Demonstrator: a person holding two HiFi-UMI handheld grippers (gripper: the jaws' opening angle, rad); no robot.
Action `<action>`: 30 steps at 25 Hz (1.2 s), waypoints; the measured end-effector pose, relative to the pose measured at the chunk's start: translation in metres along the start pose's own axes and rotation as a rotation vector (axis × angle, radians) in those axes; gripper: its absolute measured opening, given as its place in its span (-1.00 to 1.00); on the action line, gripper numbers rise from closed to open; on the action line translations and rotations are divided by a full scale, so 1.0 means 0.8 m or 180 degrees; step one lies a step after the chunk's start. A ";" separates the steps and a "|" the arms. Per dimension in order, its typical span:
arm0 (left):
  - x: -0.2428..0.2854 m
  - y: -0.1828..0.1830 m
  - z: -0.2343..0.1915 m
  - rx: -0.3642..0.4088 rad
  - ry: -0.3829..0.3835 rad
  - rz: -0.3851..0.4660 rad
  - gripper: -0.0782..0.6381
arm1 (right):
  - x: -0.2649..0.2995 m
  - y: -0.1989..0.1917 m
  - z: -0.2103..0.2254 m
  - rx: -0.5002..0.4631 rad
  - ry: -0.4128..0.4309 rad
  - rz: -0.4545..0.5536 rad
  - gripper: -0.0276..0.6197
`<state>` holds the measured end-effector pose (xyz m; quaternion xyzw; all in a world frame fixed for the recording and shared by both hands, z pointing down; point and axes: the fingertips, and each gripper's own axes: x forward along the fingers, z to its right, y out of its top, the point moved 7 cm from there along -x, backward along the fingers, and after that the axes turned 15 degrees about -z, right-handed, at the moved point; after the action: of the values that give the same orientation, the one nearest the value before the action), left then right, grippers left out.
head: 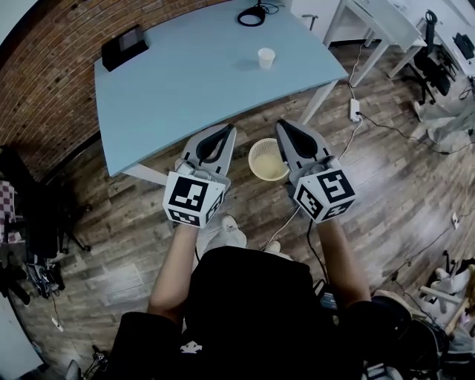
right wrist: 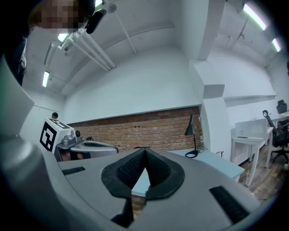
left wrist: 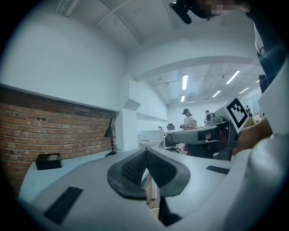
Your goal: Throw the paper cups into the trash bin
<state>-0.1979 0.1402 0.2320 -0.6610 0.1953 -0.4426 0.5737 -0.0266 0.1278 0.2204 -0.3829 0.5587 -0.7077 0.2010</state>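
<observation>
A white paper cup (head: 266,57) stands upright on the far right part of the light blue table (head: 185,82). On the wooden floor just off the table's near edge sits a round cream trash bin (head: 267,159), between my two grippers and below them. My left gripper (head: 225,132) is held level at the bin's left, jaws shut with nothing in them; its pads (left wrist: 135,168) meet at the tip. My right gripper (head: 286,126) is at the bin's right, also shut and empty, pads (right wrist: 156,168) touching. The cup is far ahead of both.
A black box (head: 124,46) and a black desk lamp's base (head: 252,15) are on the table's far side, by the brick wall (head: 44,82). White desks (head: 386,22), an office chair (head: 434,56) and a power strip (head: 355,110) are at the right.
</observation>
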 end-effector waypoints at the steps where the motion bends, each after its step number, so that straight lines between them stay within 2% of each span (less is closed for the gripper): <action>1: 0.002 0.000 -0.008 0.0003 -0.0014 0.0006 -0.77 | 0.008 0.003 -0.001 -0.0009 -0.0014 -0.0008 -0.91; 8: 0.010 -0.001 -0.068 -0.0034 -0.0092 0.0023 -0.77 | 0.056 0.018 0.001 0.0036 -0.0160 -0.0062 -0.91; 15: 0.020 -0.006 -0.106 -0.0080 -0.0179 0.0008 -0.77 | 0.082 0.027 -0.002 0.0069 -0.0298 -0.0103 -0.91; 23: 0.052 -0.007 -0.111 -0.0130 -0.0307 -0.0004 -0.77 | 0.100 0.033 0.016 0.0010 -0.0332 -0.0197 -0.91; 30: 0.099 0.001 -0.110 -0.0099 -0.0289 -0.0103 -0.77 | 0.120 0.042 0.064 0.0016 -0.0249 -0.0171 -0.91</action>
<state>-0.2270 0.0277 0.2551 -0.6923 0.1652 -0.4182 0.5644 -0.0526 0.0171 0.2235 -0.4246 0.5381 -0.6988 0.2045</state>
